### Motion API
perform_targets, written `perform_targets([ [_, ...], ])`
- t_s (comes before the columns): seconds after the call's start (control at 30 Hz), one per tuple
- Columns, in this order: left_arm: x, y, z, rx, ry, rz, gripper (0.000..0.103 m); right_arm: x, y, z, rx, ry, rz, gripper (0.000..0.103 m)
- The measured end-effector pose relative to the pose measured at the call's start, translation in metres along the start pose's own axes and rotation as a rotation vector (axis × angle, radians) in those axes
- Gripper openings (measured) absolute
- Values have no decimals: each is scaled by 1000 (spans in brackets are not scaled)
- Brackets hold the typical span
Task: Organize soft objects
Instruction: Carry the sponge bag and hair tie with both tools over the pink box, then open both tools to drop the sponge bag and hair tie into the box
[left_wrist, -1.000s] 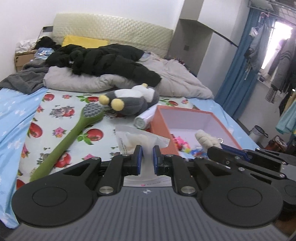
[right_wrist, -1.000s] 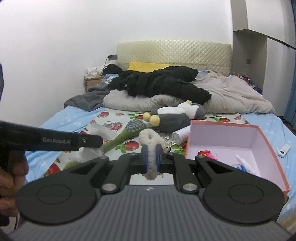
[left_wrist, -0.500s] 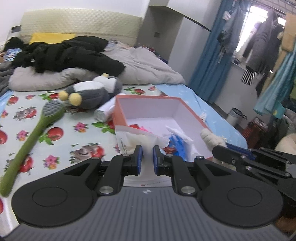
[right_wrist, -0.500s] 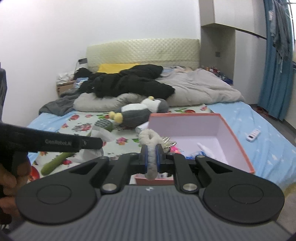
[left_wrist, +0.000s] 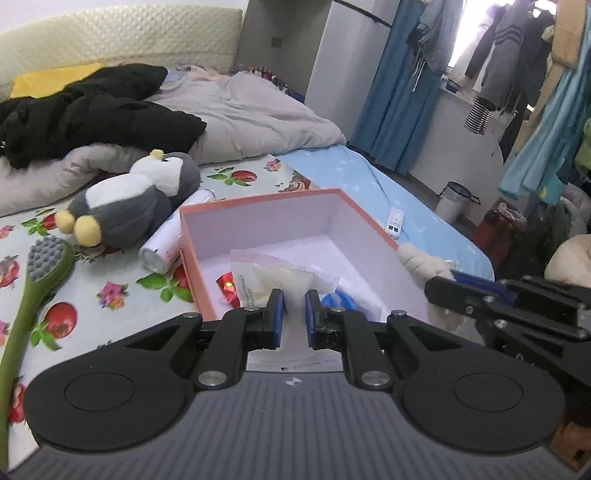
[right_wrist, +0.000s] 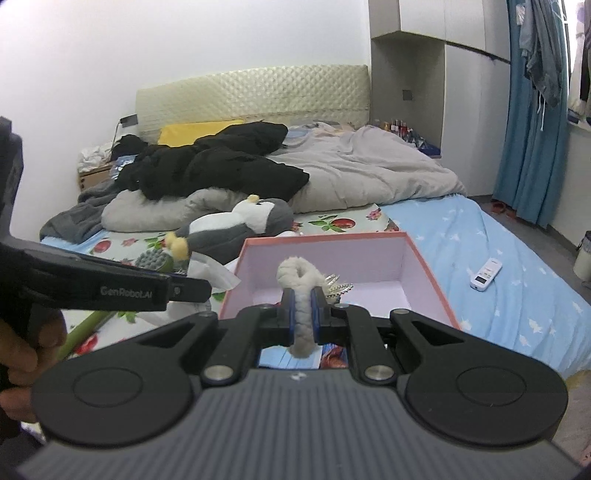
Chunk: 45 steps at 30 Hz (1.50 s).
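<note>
Our left gripper (left_wrist: 293, 308) had its fingers (left_wrist: 276, 306) nearly closed, pinching a clear plastic packet of white padding (left_wrist: 275, 278) between the blue pads. The packet hung above the near corner of the open pink box (left_wrist: 258, 206), which lay just ahead of the fingers on the bed (left_wrist: 110, 295). Inside the box, just left of the fingers, we saw a small red item (left_wrist: 226, 286), and just right of them something blue (left_wrist: 338, 301).

Our right gripper (right_wrist: 303, 306) had its fingers (right_wrist: 288, 308) closed tight on a fluffy cream loop (right_wrist: 301, 295), which stuck up above the pads and hung down below them. A cluster of metal keys (right_wrist: 338, 286) showed just right of the loop. This gripper also hovered over the near edge of the pink box.

Beyond the box, to the left of our fingers, a grey and white plush penguin (left_wrist: 133, 206) lay on its side, with a white tube (left_wrist: 162, 243) against the box wall and a green long-handled brush (left_wrist: 33, 295) further left. A white remote (right_wrist: 485, 273) lay on the blue sheet to the right of the box. A black jacket (right_wrist: 210, 166) lay over the grey duvet (right_wrist: 369, 173) at the far end.
</note>
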<state>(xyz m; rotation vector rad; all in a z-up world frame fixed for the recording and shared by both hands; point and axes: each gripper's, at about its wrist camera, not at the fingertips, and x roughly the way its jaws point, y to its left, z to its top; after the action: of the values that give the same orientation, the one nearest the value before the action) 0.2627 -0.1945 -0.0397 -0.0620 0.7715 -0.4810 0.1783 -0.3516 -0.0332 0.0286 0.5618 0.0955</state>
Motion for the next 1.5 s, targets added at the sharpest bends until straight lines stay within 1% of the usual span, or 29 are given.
perform_targets([
  [0.13,25,7,32,-29,31,-1,15,22,-9,14,-7,34,0,12],
  [0.2,36,10,44,-37,55,-13,15,35,-14,21,2,63,10,12],
  [0.33,64,16,61,-59,131,-21,15,63,-25,26,29,144,17,12],
  [0.47,91,17,57,-58,231,-40,15,85,-30,20,25,218,7,12],
  [0.57,109,19,45,-83,296,-52,15,92,-36,13,48,247,-10,12],
  [0.63,116,19,37,-85,316,-42,15,93,-38,9,48,257,-13,12],
  [0.73,121,18,31,-86,336,-52,15,95,-42,3,50,275,-18,13],
  [0.8,121,14,30,-64,330,-51,17,96,-45,1,61,278,-21,14],
  [0.83,120,12,31,-49,328,-40,24,96,-46,0,70,280,-19,18],
  [0.87,120,11,32,-44,326,-36,27,97,-48,0,79,283,-23,22],
  [0.9,117,11,34,-46,318,-42,30,97,-50,0,89,284,-29,24],
  [1.03,103,11,38,-53,291,-47,30,89,-51,1,96,259,-27,25],
  [1.17,77,7,38,-39,241,-52,30,69,-47,6,98,197,-37,26],
  [1.37,21,-11,29,30,120,-58,30,26,-37,13,108,85,-28,26],
  [1.5,-15,-21,21,50,36,-65,30,-5,-28,15,95,17,-20,26],
])
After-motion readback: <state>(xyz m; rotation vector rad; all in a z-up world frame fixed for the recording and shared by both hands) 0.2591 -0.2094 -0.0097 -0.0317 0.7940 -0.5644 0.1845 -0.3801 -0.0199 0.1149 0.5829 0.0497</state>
